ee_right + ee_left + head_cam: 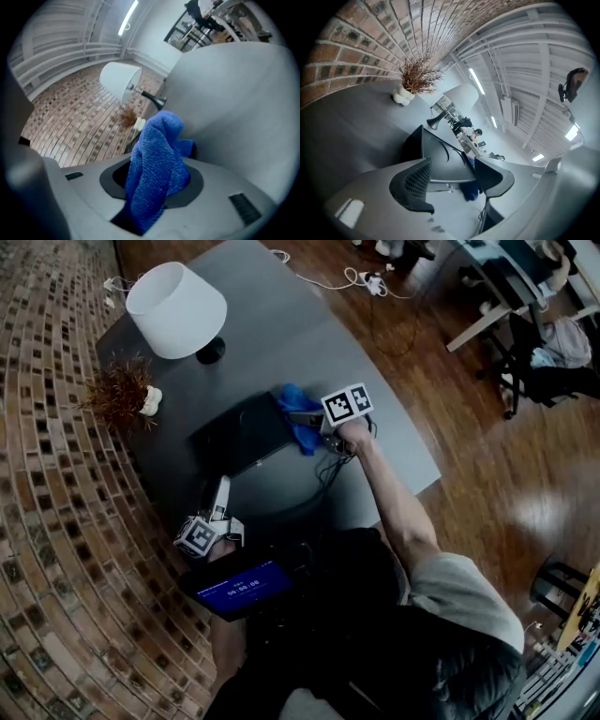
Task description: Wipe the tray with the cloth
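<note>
A dark rectangular tray (242, 435) lies in the middle of the grey table (375, 409). My right gripper (314, 418) is at the tray's right end, shut on a blue cloth (298, 418) that bunches over that edge. In the right gripper view the cloth (157, 168) hangs out between the jaws of the right gripper (150, 187). My left gripper (222, 488) is low at the table's near edge and points at the tray's near side. Its jaws stand open with nothing in them; in the left gripper view the tray (440, 159) lies just beyond the left gripper (454, 180), with the cloth (471, 190) behind.
A white lamp (176, 310) and a dried plant in a white vase (127, 395) stand at the table's far left. A lit screen (244, 589) sits at my chest. Brick surface runs along the left; cables (366, 279) and chairs are on the wooden floor at the right.
</note>
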Demonstrator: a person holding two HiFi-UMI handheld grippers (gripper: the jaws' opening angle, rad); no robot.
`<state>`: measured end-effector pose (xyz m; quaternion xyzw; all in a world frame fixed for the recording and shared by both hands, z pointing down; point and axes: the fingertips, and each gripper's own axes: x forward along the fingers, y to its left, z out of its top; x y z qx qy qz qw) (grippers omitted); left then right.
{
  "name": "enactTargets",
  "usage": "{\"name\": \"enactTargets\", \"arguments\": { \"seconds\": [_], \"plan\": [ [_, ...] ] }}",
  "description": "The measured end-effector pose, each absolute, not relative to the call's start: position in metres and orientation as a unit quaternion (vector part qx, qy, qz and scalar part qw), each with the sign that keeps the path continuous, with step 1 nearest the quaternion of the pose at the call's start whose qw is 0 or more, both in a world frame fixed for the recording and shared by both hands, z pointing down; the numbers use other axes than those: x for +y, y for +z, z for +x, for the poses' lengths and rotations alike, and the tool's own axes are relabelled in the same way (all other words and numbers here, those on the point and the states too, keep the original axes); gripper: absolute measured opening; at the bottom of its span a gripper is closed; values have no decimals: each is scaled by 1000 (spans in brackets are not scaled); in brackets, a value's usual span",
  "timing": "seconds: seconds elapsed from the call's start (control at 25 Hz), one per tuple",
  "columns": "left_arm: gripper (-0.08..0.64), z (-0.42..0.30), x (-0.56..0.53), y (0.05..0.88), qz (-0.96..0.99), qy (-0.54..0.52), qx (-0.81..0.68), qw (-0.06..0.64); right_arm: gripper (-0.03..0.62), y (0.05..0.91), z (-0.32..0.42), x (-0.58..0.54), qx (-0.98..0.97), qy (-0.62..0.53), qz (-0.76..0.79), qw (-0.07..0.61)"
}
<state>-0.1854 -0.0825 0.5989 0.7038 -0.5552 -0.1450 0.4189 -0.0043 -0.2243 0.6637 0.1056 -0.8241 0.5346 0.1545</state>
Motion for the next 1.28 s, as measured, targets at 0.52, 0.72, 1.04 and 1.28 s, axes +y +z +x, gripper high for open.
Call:
{"name": "enactTargets", "arguments": {
  "seconds": [0.52, 0.72, 1.04, 1.28],
  "plan": [
    [275, -169, -82, 610, 705, -132, -544, 435, 140, 698, -25, -291, -859, 398, 190, 258],
    [275, -169, -86, 610, 699, -134, -547, 440, 130, 699, 7, -201, -830, 453, 72, 316],
    [275, -150, -62, 618, 674, -173, -542, 471, 137, 655, 30, -258, -875, 320, 138, 338],
    [264, -162, -71, 630, 626, -220, -565, 491, 138, 660, -93, -307, -882, 217, 55, 415]
  ]
}}
